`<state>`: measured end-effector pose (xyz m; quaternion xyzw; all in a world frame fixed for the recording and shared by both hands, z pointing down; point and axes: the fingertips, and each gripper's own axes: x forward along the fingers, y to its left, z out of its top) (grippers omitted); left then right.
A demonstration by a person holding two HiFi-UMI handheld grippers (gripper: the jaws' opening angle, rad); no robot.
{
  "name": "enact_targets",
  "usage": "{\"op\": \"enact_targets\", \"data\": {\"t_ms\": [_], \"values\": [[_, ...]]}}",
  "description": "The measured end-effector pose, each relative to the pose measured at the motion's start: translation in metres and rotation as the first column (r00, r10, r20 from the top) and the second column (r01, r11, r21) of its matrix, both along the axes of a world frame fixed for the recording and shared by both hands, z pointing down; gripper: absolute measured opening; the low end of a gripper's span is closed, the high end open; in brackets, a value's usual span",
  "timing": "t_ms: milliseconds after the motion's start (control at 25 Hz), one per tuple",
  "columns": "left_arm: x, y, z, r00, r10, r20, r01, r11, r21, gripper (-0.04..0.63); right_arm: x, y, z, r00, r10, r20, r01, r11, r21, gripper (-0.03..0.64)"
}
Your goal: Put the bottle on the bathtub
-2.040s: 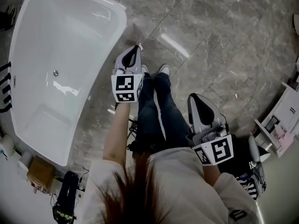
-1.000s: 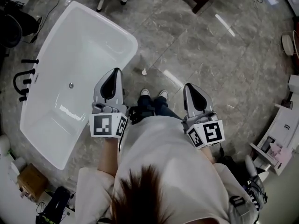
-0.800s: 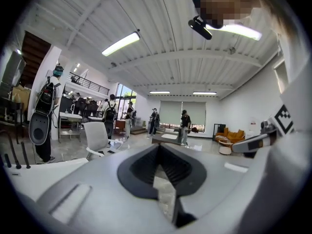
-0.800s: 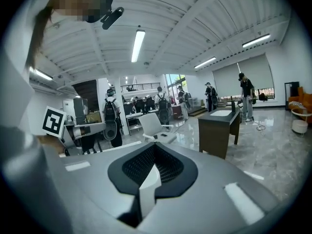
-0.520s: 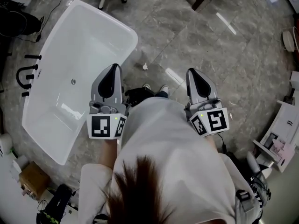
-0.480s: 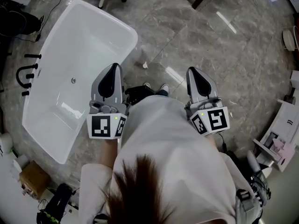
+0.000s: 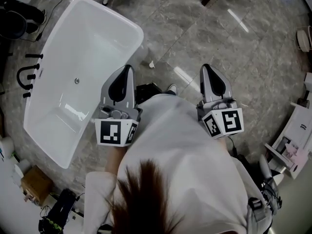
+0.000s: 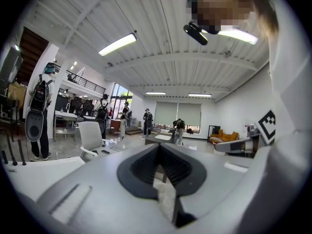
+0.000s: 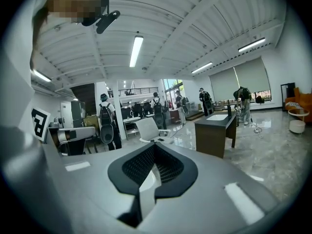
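Bathroom floor | grey left gripper (image 7: 127, 68) and right gripper (image 7: 206, 67), both pressed together and empty, had drawn level beside the white freestanding bathtub (image 7: 87, 38) | bottle nowhere in view; pickup apparently not begun

1. The bathtub (image 7: 92, 43) lies on the floor (image 7: 204, 33) to the person's front left, running diagonally away.
2. The left gripper (image 7: 127, 68) is just beside the bathtub's right rim. The right gripper (image 7: 207, 67) is level with it, well apart to the right.
3. A faucet (image 7: 27, 74) stands at the bathtub's left side.
4. A box (image 7: 35, 183) sits near the bathtub's near end.
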<state>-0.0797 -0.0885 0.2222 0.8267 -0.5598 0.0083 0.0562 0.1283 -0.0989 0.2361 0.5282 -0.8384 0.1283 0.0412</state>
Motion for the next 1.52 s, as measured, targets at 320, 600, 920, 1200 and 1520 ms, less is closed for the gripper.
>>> {"op": "enact_targets", "data": {"t_ms": [320, 600, 920, 1200, 1520], "values": [[0.0, -0.008, 0.006, 1.0, 0.005, 0.009, -0.005, 1.0, -0.015, 0.049, 0.005, -0.003, 0.001, 1.0, 0.009, -0.01, -0.009, 1.0, -0.003, -0.003], [-0.008, -0.011, 0.007, 1.0, -0.026, 0.002, 0.026, 0.999, -0.023, 0.049, 0.007, -0.002, 0.002, 1.0, 0.009, -0.015, -0.009, 1.0, -0.005, -0.003], [-0.01, -0.011, 0.003, 0.999, -0.033, -0.004, 0.033, 0.999, -0.012, 0.049, 0.006, 0.001, 0.001, 1.0, 0.007, -0.016, -0.007, 1.0, -0.004, -0.003], [-0.002, -0.014, 0.003, 1.0, -0.018, 0.0, 0.018, 1.0, -0.017, 0.049, 0.007, 0.001, 0.004, 0.999, -0.012, -0.039, 0.012, 1.0, -0.012, -0.003], [0.003, -0.011, 0.001, 0.999, 0.003, 0.035, -0.003, 1.0, -0.001, 0.049, 0.007, 0.004, 0.004, 0.999, -0.018, -0.041, 0.018, 1.0, -0.009, -0.003]]}}
